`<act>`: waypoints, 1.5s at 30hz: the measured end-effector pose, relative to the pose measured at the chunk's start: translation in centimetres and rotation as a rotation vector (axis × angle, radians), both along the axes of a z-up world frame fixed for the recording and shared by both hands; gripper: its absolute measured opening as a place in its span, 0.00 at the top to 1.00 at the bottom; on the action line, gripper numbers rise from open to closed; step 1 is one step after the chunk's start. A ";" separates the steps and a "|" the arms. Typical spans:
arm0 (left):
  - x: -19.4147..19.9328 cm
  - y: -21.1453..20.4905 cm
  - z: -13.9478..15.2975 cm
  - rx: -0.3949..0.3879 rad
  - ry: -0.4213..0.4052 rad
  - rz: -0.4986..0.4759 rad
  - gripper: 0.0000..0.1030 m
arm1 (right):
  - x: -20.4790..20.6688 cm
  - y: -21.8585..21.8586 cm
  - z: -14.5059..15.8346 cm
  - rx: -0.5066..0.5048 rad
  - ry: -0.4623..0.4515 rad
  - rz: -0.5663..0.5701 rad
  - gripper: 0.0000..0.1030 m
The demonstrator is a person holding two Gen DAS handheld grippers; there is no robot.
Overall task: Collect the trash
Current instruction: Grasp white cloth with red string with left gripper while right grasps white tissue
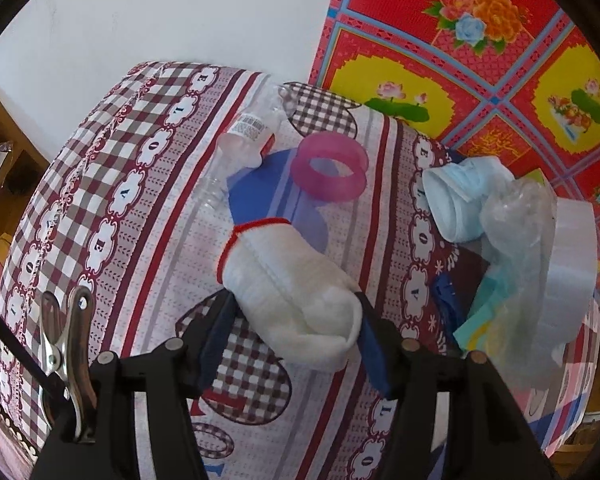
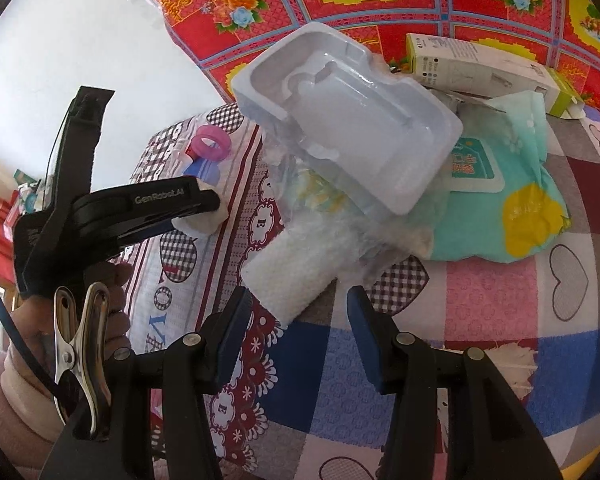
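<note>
On the patterned bedspread: scattered rubbish, seen from 2 hand-held grippers.

Far left: a person's hand (image 2: 100, 300) in a pale pink sleeve (image 2: 8, 396) holds the left gripper (image 1: 296, 316), which points steeply down at the checked bedspread (image 1: 140, 200).

Left gripper: its 2 blue-padded fingers (image 1: 216, 340) stand well apart on either side of a white sock with a red cuff (image 1: 288, 280); the sock's toe end lies between them and touches both pads, but whether they press on it I cannot tell.

Beyond the sock: a crushed clear plastic bottle (image 1: 244, 136) and a pink translucent ring (image 1: 328, 168) lie on the cloth, the ring just right of the bottle.

Centre right: a blue face mask (image 1: 456, 196) rests beside crumpled clear plastic wrap (image 1: 516, 220).

Right gripper (image 2: 300, 320): jaws about half open, nothing between the pads; a white foam roll (image 2: 296, 268) lies just ahead of the fingertips.

Above the roll: a white moulded plastic tray (image 2: 348, 120) lies tilted on the wrap.

Right: a teal wet-wipe pack (image 2: 512, 200), partly under the tray.

Far right: a white carton (image 2: 480, 68) against the red floral cloth (image 2: 420, 0).
</note>
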State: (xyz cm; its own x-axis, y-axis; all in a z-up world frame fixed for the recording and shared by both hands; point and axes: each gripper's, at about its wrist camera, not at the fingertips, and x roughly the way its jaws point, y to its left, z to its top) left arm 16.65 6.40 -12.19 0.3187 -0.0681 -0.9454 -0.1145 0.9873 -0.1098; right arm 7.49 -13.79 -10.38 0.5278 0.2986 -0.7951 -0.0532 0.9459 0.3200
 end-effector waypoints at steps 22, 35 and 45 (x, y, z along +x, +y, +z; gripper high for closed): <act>1.2 2.0 0.5 -0.072 -0.025 -0.174 0.69 | 1.3 2.7 -1.0 0.026 0.062 -0.118 0.50; -1.4 6.9 2.5 -0.075 -0.031 -0.148 0.69 | 3.9 4.7 -2.4 -0.020 0.116 -0.234 0.46; -2.2 9.5 3.1 -0.077 -0.036 -0.123 0.69 | 4.3 5.2 -2.5 -0.082 0.106 -0.265 0.64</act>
